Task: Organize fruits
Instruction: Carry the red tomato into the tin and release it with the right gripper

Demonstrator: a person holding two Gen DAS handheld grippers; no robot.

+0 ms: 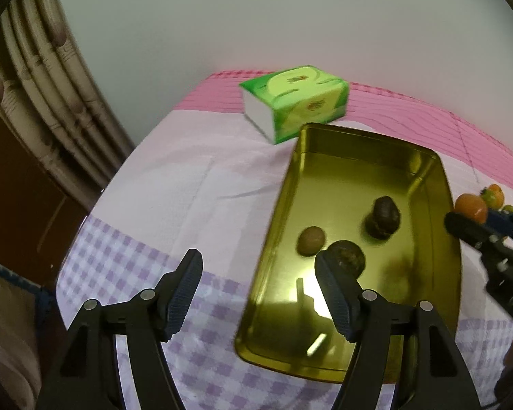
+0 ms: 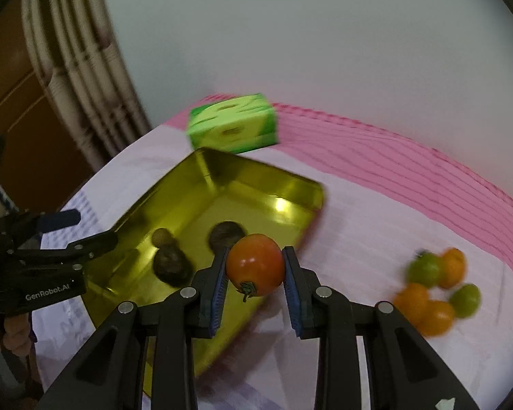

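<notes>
A gold metal tray (image 1: pixel 355 150) (image 2: pixel 242 177) lies on the cloth-covered table and holds three brown fruits (image 1: pixel 383 217) (image 2: pixel 172 264). My right gripper (image 2: pixel 254 266) is shut on an orange-red tomato (image 2: pixel 255 268) and holds it above the tray's right edge; it also shows at the right edge of the left wrist view (image 1: pixel 468 220) with the tomato (image 1: pixel 470 207). My left gripper (image 1: pixel 258 266) is open and empty, hovering over the tray's left edge; it shows at the left of the right wrist view (image 2: pixel 85 229). Several orange and green tomatoes (image 2: pixel 437 287) lie in a cluster on the cloth to the right.
A green tissue pack (image 1: pixel 294 102) (image 2: pixel 232 124) sits just behind the tray. The table has a pink, white and lilac checked cloth (image 1: pixel 174 177). A curtain (image 1: pixel 44 78) and brown furniture stand to the left. A pale wall is behind.
</notes>
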